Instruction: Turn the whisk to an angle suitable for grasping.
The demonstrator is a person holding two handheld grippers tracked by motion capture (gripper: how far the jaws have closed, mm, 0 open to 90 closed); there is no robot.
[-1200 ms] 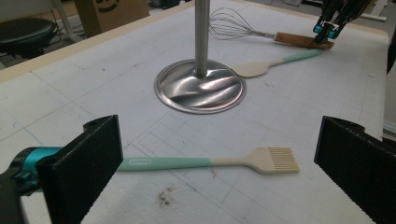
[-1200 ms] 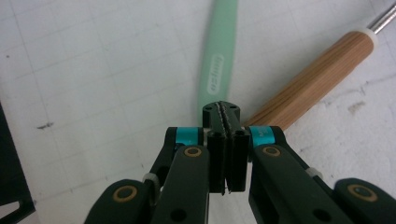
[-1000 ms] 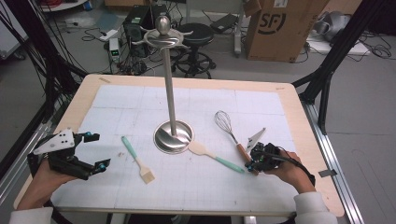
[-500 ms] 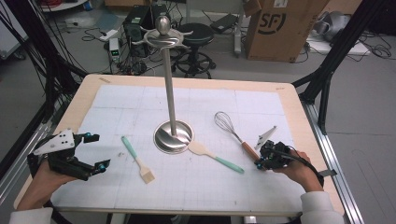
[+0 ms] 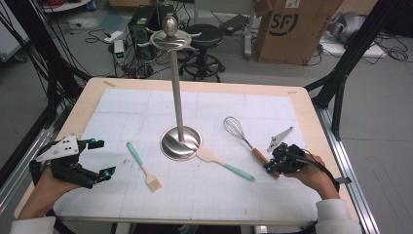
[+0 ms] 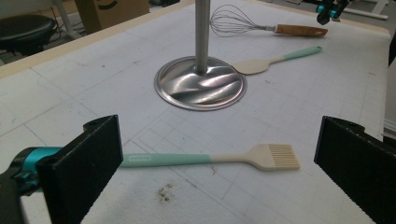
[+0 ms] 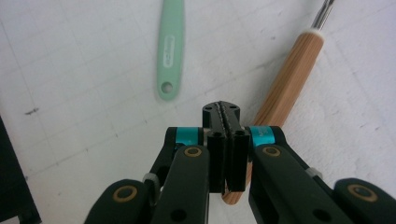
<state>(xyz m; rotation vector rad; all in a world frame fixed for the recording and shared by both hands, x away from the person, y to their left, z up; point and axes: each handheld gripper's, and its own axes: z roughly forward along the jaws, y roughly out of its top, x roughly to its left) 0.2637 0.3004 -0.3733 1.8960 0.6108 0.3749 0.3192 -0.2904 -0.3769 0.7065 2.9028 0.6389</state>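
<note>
My right gripper [image 7: 220, 111] has its jaws pressed together on nothing, hovering just above the butt of the whisk [image 5: 243, 136] handle lying right of the stand [image 5: 180, 141], while my left gripper [image 5: 97, 158] gapes wide near the brush [image 6: 210, 159].

- Polished steel utensil stand [image 5: 180, 142]: a round dished base and tall pole with hooked arms on top, upright mid-table.
- Mint-handled spatula with beige blade [image 5: 224, 163], lying flat, blade just beside the stand's base.
- White gridded mat [image 5: 219, 200] covering the table.
- Brown cardboard box [image 5: 292, 29] on the floor beyond.
</note>
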